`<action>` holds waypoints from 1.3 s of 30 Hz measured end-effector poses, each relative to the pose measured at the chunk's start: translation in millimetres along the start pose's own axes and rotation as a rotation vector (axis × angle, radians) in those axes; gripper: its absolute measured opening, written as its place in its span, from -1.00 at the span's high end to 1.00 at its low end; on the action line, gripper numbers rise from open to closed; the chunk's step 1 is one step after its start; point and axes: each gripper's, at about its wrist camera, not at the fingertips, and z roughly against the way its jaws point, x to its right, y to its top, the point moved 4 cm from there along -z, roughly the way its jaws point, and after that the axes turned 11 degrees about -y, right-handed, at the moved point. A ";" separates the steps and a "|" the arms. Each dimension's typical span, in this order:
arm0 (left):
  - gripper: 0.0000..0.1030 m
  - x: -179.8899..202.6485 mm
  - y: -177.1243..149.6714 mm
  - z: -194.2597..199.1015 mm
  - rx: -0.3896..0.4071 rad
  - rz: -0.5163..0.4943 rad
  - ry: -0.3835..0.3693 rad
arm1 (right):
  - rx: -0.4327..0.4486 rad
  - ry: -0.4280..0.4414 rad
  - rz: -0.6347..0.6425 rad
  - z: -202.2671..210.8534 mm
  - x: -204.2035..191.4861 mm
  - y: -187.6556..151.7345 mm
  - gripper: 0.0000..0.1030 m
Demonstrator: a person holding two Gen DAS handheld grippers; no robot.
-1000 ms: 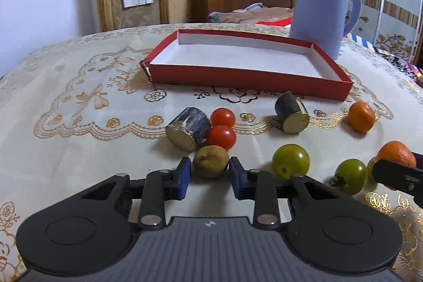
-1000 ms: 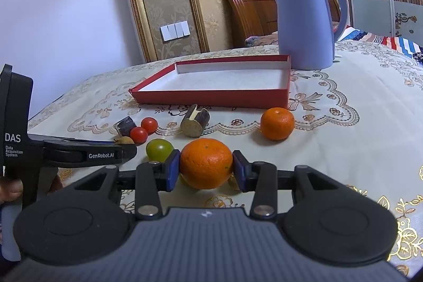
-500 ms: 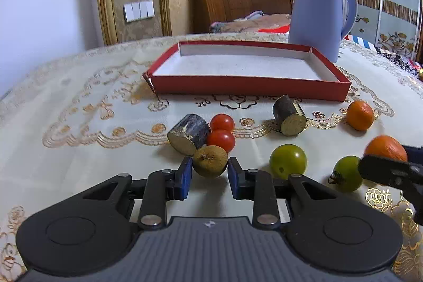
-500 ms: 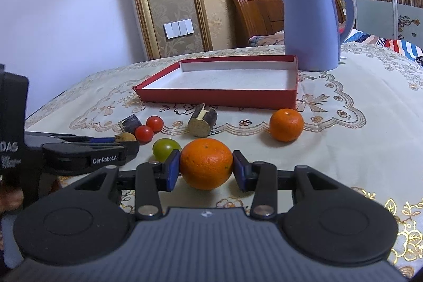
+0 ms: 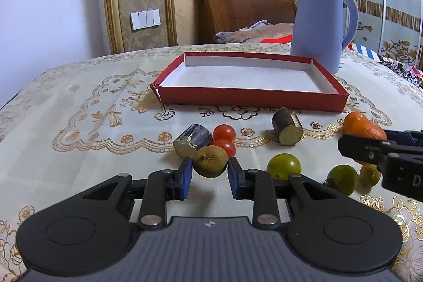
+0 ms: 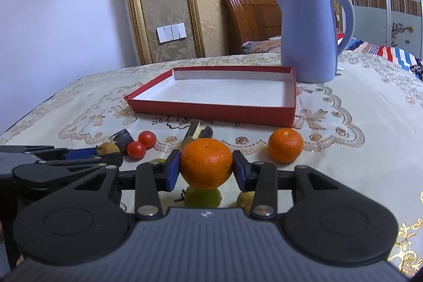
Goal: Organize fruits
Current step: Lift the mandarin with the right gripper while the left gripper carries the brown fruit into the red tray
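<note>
Clamping a round brown kiwi in the left gripper and a round orange mandarin in the right gripper — both lifted. Hiding a green fruit partly under the mandarin — resting on a cream gold-embroidered tablecloth.

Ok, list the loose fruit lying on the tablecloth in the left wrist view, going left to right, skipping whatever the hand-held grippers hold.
Cut dark stalk piece → red cherry tomatoes → second cut stalk piece → green tomato → second green tomato → small yellowish fruit, partly behind the right hand-held gripper.
</note>
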 end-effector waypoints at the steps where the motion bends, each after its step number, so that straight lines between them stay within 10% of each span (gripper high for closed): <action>1: 0.45 -0.3 0.4 -0.1 -0.001 0.001 -0.002 | 0.000 0.000 0.001 -1.0 -0.3 1.0 0.22; 22: 0.45 -3.6 40.4 -16.3 0.002 -0.028 -0.004 | 0.063 -0.057 0.076 -21.4 2.4 45.7 0.23; 39: 0.45 -34.1 112.9 -129.4 -0.041 0.002 0.068 | -0.118 -0.159 0.076 -182.1 26.5 95.5 0.23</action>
